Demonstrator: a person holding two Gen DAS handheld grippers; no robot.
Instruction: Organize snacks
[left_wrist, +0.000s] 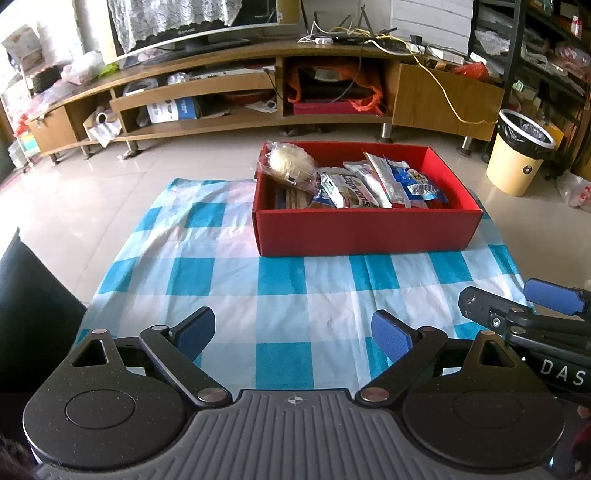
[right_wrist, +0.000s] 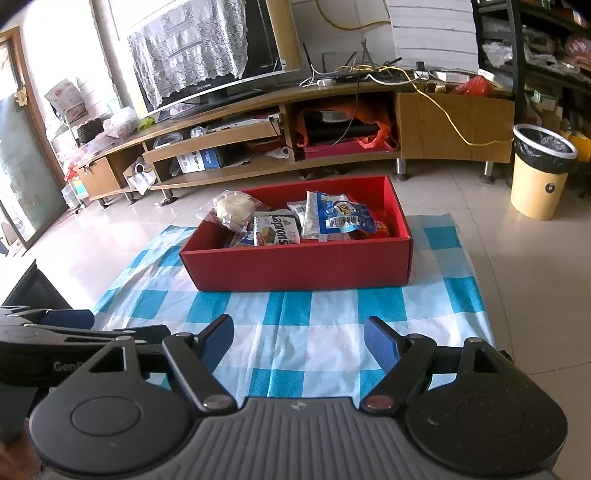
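1. Left wrist view: the left gripper (left_wrist: 293, 338) is hovering with jaws spread and holding nothing, over the near part of the blue checked cloth (left_wrist: 221, 280). The red box (left_wrist: 365, 230) is sitting well ahead, slightly right, filled with snack packets (left_wrist: 354, 182). Only here is the right gripper's fingertip (left_wrist: 554, 296) showing, at the right edge.
2. Right wrist view: the right gripper (right_wrist: 298, 341) is likewise hanging spread and holding nothing, the red box (right_wrist: 299, 264) lying ahead. The left gripper (right_wrist: 70, 319) is intruding at the left edge.
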